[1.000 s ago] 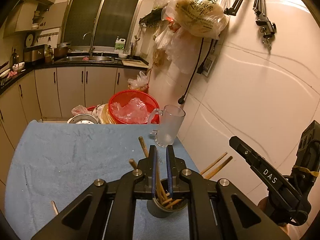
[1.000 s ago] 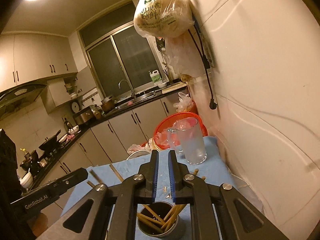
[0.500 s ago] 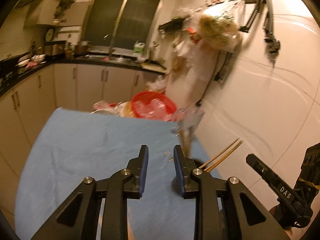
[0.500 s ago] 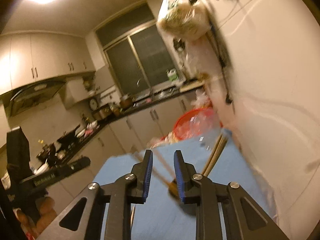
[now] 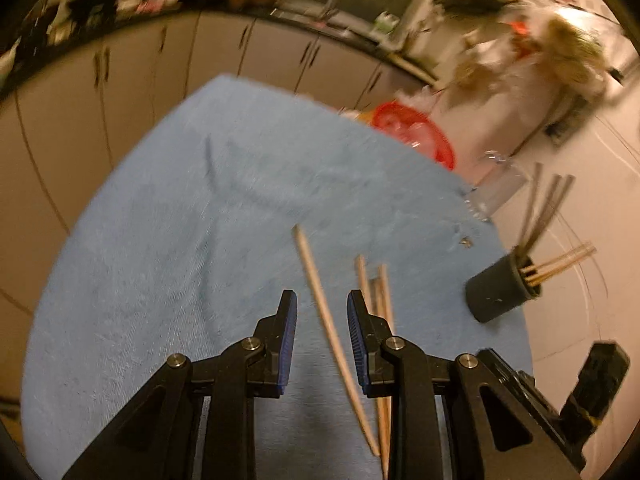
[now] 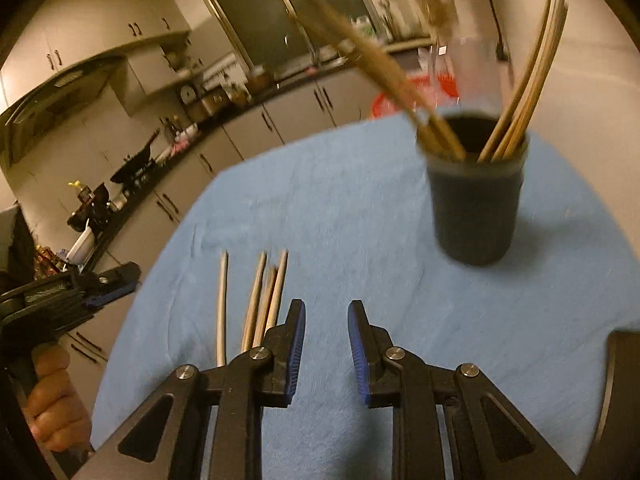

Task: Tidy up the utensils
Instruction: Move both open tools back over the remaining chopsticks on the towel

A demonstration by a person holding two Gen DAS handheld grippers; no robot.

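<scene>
At twelve o'clock of left gripper point(image 5: 318, 316), now parted and empty after dropping into cup point(image 5: 500, 292): loose chopsticks point(image 5: 332, 320), next.

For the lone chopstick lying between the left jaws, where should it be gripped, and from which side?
Grip the lone chopstick mid-shaft, coming straight down with the open left gripper. It lies flat on the blue cloth, apart from the bundle, so its sides look free to pinch.

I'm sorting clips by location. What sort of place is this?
A home kitchen, most likely: cabinets under a dark counter, a range hood, and a holder of chopsticks on a blue-clothed table.
</scene>
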